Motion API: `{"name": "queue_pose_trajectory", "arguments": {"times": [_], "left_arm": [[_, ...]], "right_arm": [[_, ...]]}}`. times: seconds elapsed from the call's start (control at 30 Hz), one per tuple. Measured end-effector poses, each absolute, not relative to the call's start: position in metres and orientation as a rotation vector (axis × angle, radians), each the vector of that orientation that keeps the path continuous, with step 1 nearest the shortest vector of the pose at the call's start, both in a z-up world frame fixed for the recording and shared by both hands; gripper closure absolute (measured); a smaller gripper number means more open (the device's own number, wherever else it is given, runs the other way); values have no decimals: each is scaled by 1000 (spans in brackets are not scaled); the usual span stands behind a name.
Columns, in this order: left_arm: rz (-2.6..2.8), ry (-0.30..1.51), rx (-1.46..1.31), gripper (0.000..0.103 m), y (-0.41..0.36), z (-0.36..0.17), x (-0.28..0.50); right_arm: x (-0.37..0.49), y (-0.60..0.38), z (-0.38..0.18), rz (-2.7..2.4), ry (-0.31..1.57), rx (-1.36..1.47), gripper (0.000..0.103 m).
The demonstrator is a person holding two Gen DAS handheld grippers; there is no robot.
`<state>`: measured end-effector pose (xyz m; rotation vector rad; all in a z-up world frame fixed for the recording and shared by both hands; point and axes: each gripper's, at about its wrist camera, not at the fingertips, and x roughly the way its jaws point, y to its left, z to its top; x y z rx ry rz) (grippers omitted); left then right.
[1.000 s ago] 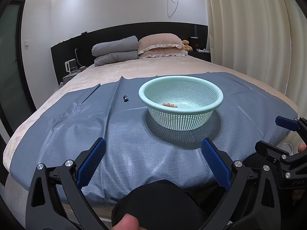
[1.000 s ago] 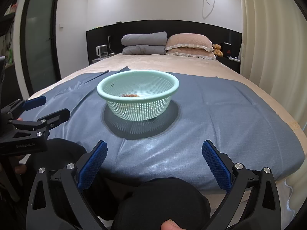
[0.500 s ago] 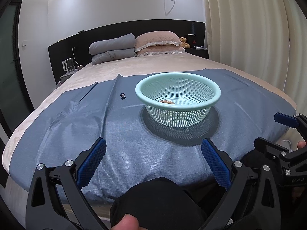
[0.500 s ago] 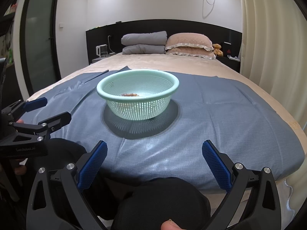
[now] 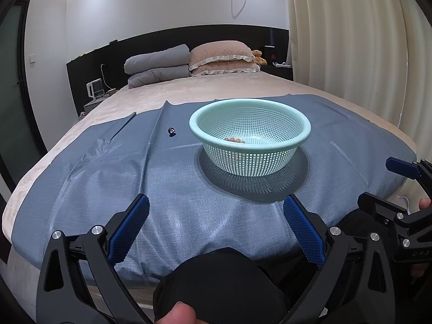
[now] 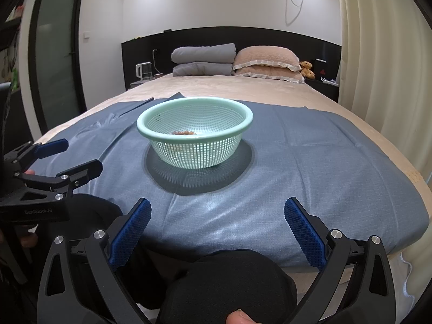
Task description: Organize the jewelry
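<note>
Pretty much open blue cloth (image 5: 172, 189) between the near bed edge and the mint basket (image 5: 249, 145), which was the only tall thing around. A small dark bead (image 5: 171, 130) sat just left of it, apart.

- "GenRobot.AI", pale lettering on the black body of the left gripper (image 6: 68, 156), lower left of the right wrist view.
- Mirrored characters on right gripper (image 5: 388, 186): unreadable.
</note>
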<state>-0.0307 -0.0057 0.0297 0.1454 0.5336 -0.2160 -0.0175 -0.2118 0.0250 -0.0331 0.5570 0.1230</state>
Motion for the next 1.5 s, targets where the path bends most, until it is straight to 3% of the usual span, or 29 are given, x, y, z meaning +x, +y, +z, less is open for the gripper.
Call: {"name": "queue_pose_trajectory", "arguments": {"times": [1.5], "left_arm": [[-202, 533, 104, 6, 2, 29, -31]], "right_arm": [[-17, -210, 23, 133, 564, -38, 8]]}}
